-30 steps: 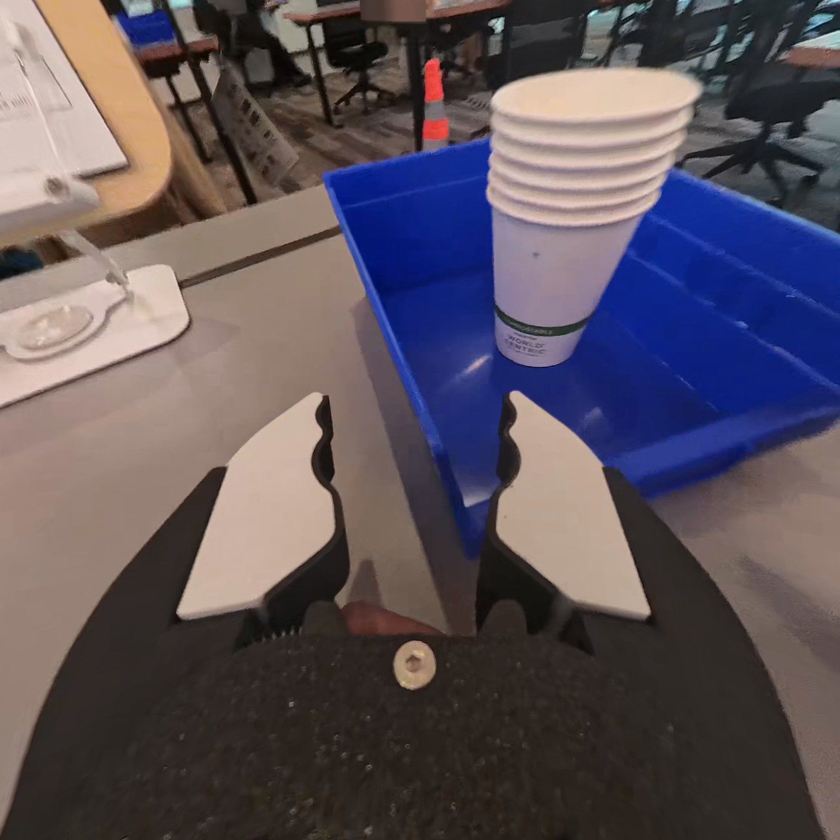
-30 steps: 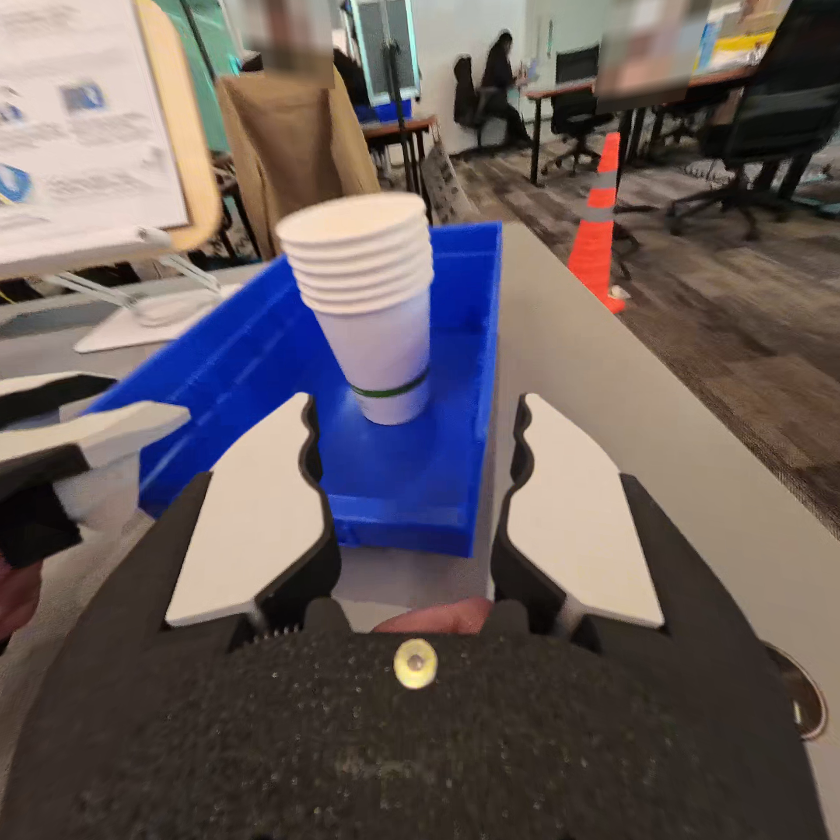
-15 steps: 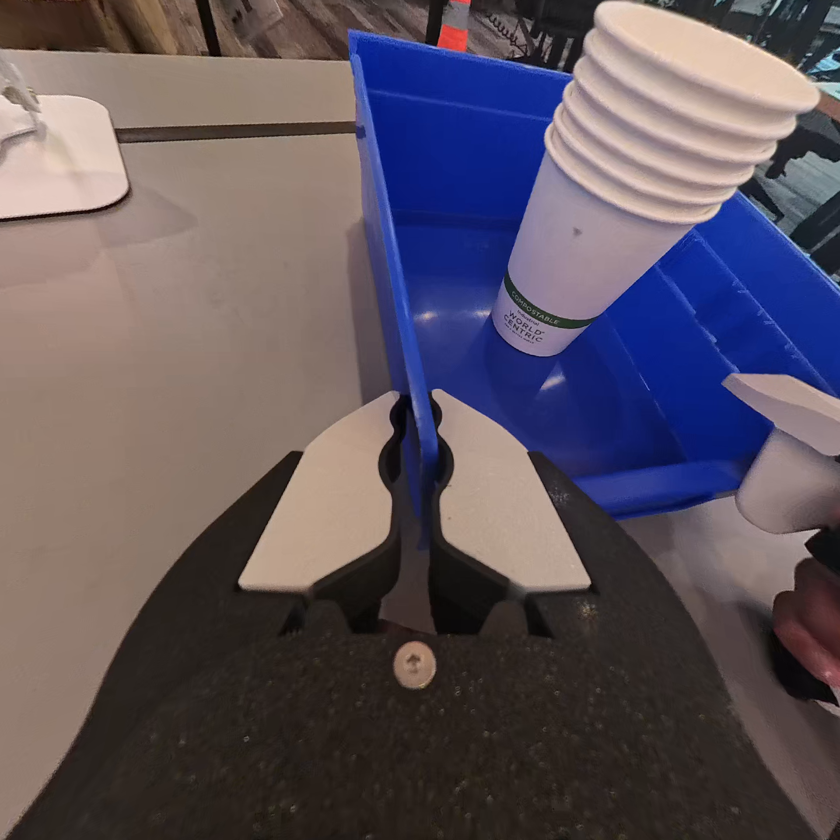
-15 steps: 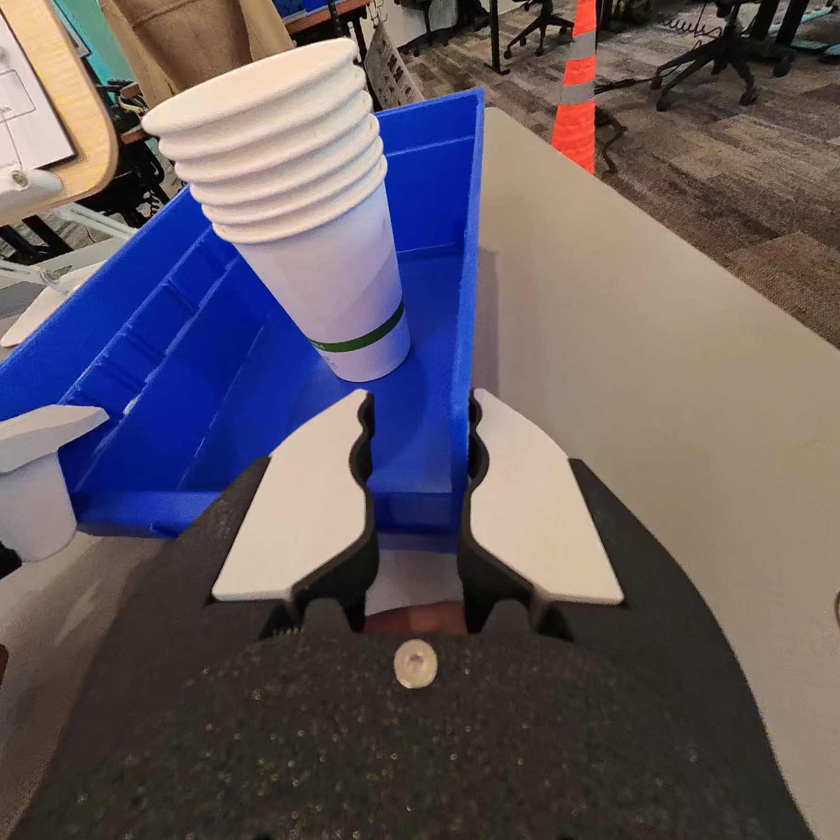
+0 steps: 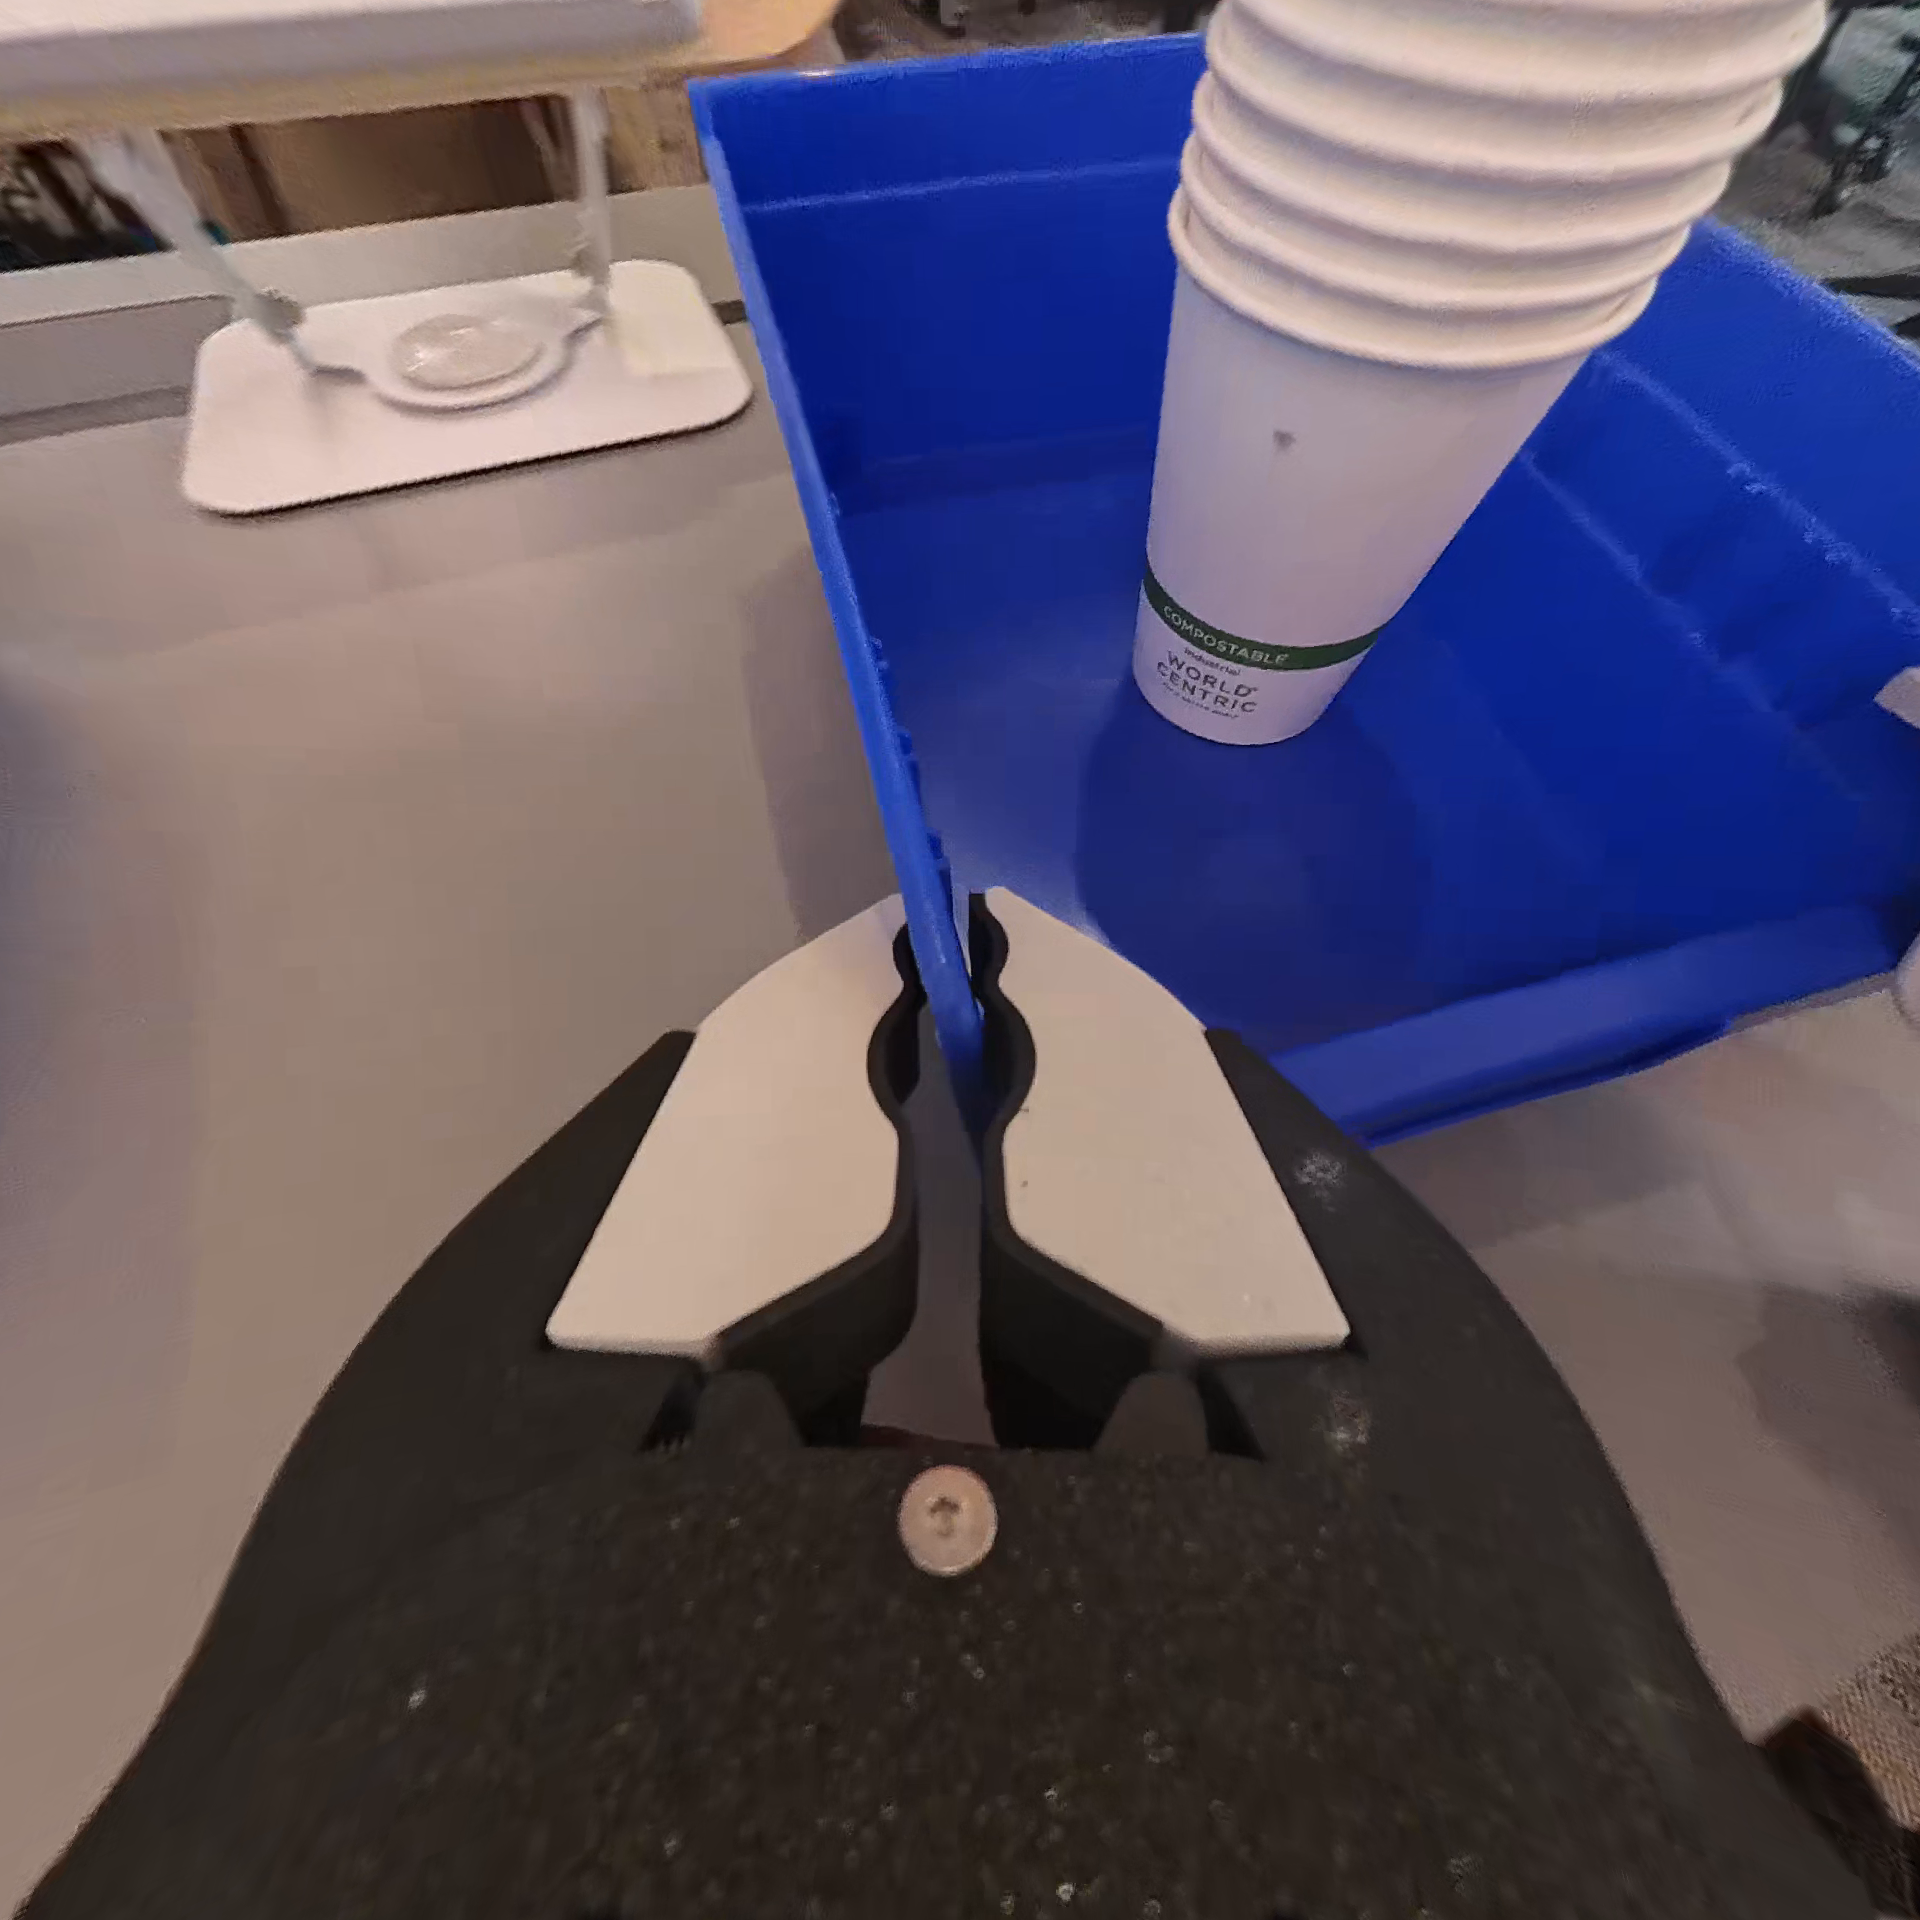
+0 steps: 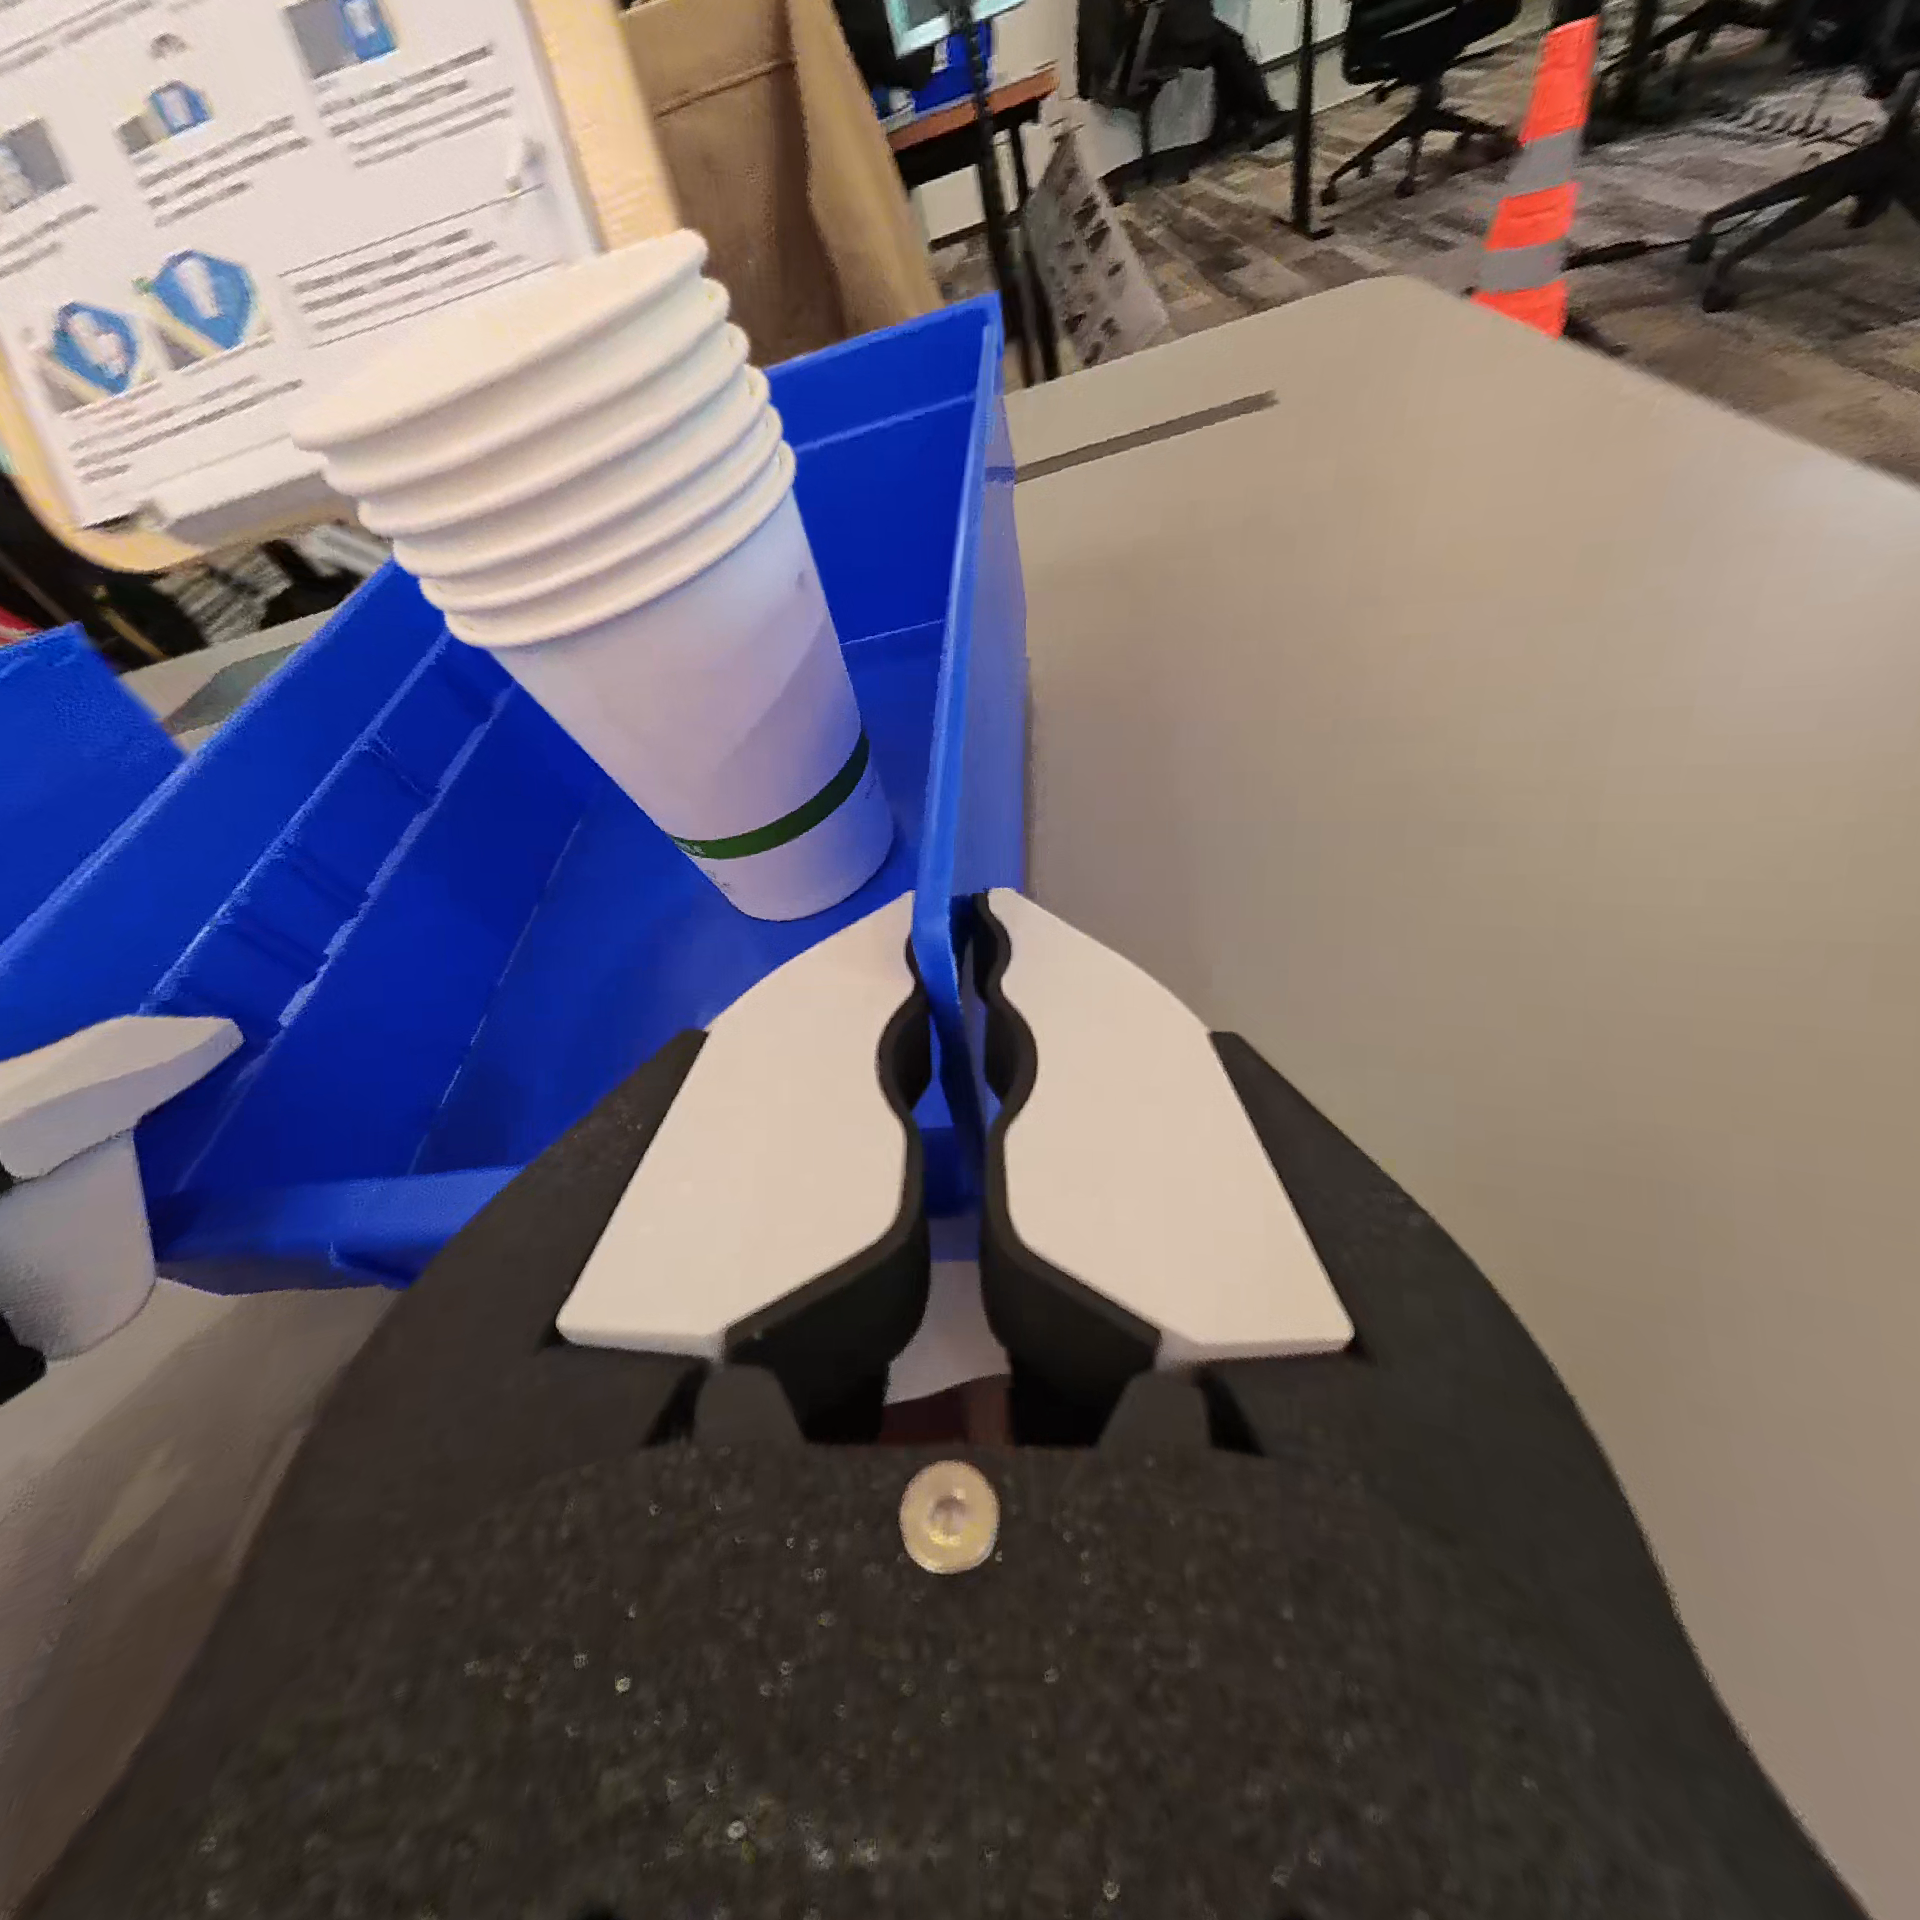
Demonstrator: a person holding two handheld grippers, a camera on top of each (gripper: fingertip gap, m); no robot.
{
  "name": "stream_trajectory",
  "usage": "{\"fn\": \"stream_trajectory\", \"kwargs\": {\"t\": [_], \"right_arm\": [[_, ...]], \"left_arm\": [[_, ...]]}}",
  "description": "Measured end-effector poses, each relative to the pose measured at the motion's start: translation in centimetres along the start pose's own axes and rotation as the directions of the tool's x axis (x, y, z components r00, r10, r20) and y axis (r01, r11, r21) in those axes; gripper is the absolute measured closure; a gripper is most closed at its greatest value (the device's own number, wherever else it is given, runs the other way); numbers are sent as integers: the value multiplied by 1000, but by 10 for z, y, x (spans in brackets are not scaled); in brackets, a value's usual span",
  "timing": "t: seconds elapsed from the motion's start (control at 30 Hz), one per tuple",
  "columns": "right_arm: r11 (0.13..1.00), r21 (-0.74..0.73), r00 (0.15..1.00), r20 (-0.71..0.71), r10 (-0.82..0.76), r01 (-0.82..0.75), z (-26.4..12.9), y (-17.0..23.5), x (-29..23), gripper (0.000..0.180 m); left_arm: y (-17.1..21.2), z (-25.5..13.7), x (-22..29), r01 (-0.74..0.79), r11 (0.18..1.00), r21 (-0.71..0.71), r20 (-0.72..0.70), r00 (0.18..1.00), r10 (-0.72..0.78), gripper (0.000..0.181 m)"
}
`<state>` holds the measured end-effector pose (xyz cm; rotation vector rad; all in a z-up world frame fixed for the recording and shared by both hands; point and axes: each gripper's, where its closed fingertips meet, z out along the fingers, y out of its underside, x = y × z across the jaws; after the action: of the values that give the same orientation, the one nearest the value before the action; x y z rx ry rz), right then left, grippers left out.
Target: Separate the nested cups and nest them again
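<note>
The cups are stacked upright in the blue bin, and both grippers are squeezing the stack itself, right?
Not quite. The cups do stand stacked in the blue bin, but each wrist view shows its gripper, left gripper and right gripper, shut on a bin side wall, not the stack.

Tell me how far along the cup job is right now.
Nothing is separated yet: the white paper cup stack stands nested inside the blue plastic bin. In hand: the left hand-held gripper and the right hand-held gripper each clamp a bin side wall. Left: separating and re-nesting all cups.
</note>
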<state>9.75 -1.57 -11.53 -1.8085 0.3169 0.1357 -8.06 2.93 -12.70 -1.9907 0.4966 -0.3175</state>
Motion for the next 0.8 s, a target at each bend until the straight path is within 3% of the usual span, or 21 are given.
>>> {"fn": "stream_trajectory", "kwargs": {"t": [0.3, 0.57, 0.6, 0.63, 0.7, 0.8], "right_arm": [[994, -90, 979, 196, -50, 68, 12, 33, -116, 176], [990, -85, 966, 246, -84, 108, 19, 47, -146, 172], [992, -86, 960, 269, -70, 97, 18, 46, -147, 170], [994, -67, 947, 316, -63, 88, 15, 44, -151, 157], [993, -45, 924, 374, -82, 106, 4, 40, -146, 124], [996, 31, 862, 498, -93, 89, -22, 31, -136, 119]], "left_arm": [[38, -74, -98, 70, 997, -10, 158, 985, -68, 172], [45, -82, -131, 151, 988, 29, 170, 973, -154, 169], [45, -82, -131, 155, 987, 38, 154, 975, -160, 163], [45, -83, -128, 172, 984, 46, 124, 976, -176, 144], [48, -98, -122, 246, 968, 56, 42, 968, -249, 125], [53, -142, -126, 337, 935, 112, -58, 941, -333, 123]]}}
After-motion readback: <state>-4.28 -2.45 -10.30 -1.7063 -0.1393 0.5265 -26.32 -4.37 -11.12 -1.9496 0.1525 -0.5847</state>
